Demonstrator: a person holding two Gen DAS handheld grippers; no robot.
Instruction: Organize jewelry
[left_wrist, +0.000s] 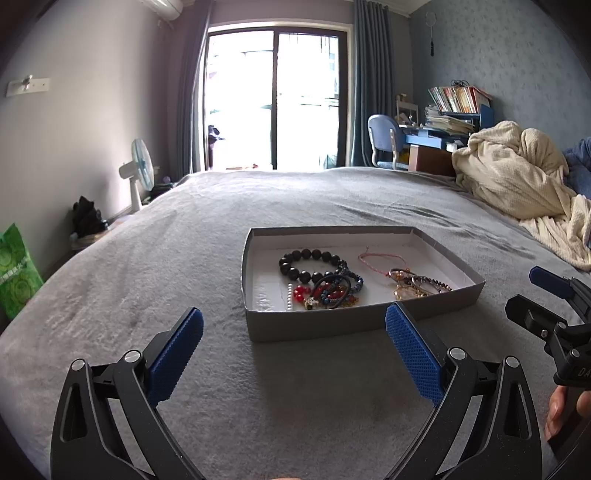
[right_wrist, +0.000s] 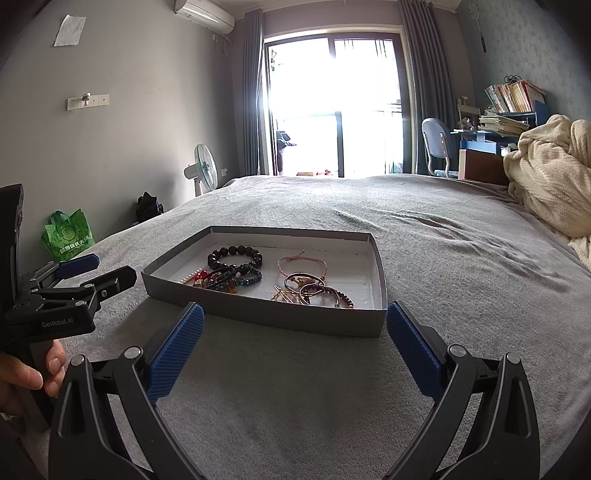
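A shallow grey cardboard tray (left_wrist: 332, 325) (right_wrist: 258, 317) lies on the grey bed. In it lie a black bead bracelet (left_wrist: 308, 264) (right_wrist: 234, 255), a pink cord bracelet (left_wrist: 380, 258) (right_wrist: 301, 264), a tangle of red, blue and pearl bead pieces (left_wrist: 325, 291) (right_wrist: 225, 278) and gold and metal bangles (left_wrist: 417, 286) (right_wrist: 310, 290). My left gripper (left_wrist: 295, 325) is open and empty, just short of the tray's near wall. My right gripper (right_wrist: 295, 321) is open and empty, at the tray's near wall. Each gripper shows at the edge of the other's view: the right (left_wrist: 546, 295), the left (right_wrist: 92, 273).
A cream blanket (left_wrist: 517, 181) (right_wrist: 550, 173) is piled on the bed's right side. Beyond the bed stand a fan (left_wrist: 138, 173), a green bag (right_wrist: 68, 232), a blue chair and desk (left_wrist: 388, 142) and a bright balcony door (right_wrist: 332, 107).
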